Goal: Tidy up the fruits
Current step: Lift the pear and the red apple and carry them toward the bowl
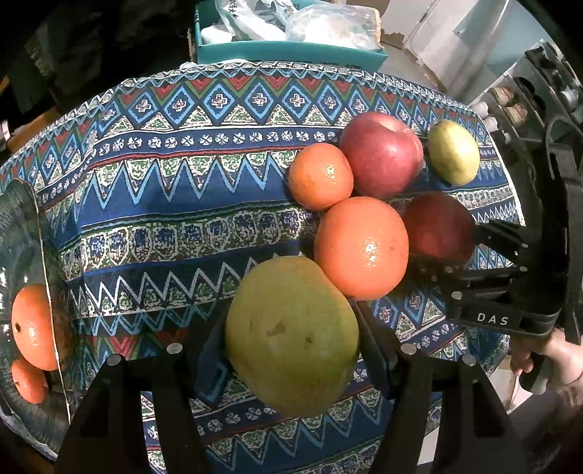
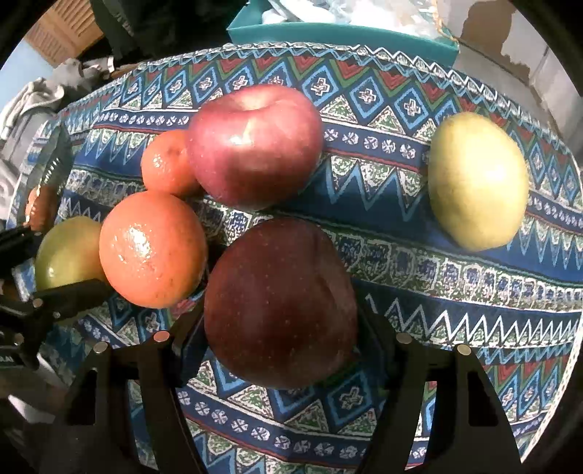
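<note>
Your left hand-held gripper (image 1: 291,350) clamps a big yellow-green pear (image 1: 291,335); your right hand-held gripper (image 2: 280,335) is closed on a dark red apple (image 2: 280,302). Ahead on the desk (image 1: 164,204): one red apple (image 1: 380,155), two oranges (image 1: 360,248), one small pear (image 1: 453,152). Two more oranges (image 1: 32,326) far left.

**Patterned cloth, cluttered room behind**

A blue, red and green zigzag-patterned tablecloth (image 1: 175,204) covers the tabletop. Beyond its far edge stands a teal bin (image 1: 291,49) stuffed with plastic bags (image 1: 291,18). Pale walls (image 2: 510,32) and torn cardboard (image 1: 411,47) lie behind.
</note>
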Demonstrator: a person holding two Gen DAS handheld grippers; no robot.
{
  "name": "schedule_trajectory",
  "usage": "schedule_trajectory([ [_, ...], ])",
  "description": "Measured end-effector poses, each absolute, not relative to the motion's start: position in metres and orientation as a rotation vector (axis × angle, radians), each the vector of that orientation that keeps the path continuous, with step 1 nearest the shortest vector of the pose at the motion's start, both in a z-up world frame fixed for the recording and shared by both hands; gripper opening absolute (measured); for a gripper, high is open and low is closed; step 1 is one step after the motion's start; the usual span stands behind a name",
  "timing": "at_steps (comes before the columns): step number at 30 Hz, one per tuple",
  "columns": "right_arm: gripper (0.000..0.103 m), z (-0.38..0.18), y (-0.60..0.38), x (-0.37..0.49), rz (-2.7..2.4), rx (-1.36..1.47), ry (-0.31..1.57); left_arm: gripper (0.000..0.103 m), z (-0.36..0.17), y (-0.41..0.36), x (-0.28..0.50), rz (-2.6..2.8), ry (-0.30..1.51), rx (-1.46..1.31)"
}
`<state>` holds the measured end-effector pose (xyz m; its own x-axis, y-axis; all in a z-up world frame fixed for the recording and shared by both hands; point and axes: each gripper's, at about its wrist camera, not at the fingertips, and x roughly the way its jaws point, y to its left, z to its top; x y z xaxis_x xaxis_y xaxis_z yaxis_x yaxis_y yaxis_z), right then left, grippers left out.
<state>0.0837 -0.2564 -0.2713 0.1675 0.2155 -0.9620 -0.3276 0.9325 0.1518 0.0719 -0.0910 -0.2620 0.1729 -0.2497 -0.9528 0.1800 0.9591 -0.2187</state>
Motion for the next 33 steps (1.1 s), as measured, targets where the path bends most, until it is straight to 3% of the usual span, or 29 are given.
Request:
schedule_trajectory([
  [8, 0.071, -0.253, -0.266, 0.067, 0.34, -0.088, 1.282, 0.069, -0.24, -0.081, 0.065, -0.306, 1.316, -0.065],
  [33, 0.071, -0.126, -0.25, 0.04, 0.357, -0.054, 1.026, 0.069, -0.133, -0.05, 0.03, -0.315, 1.076, -0.073],
])
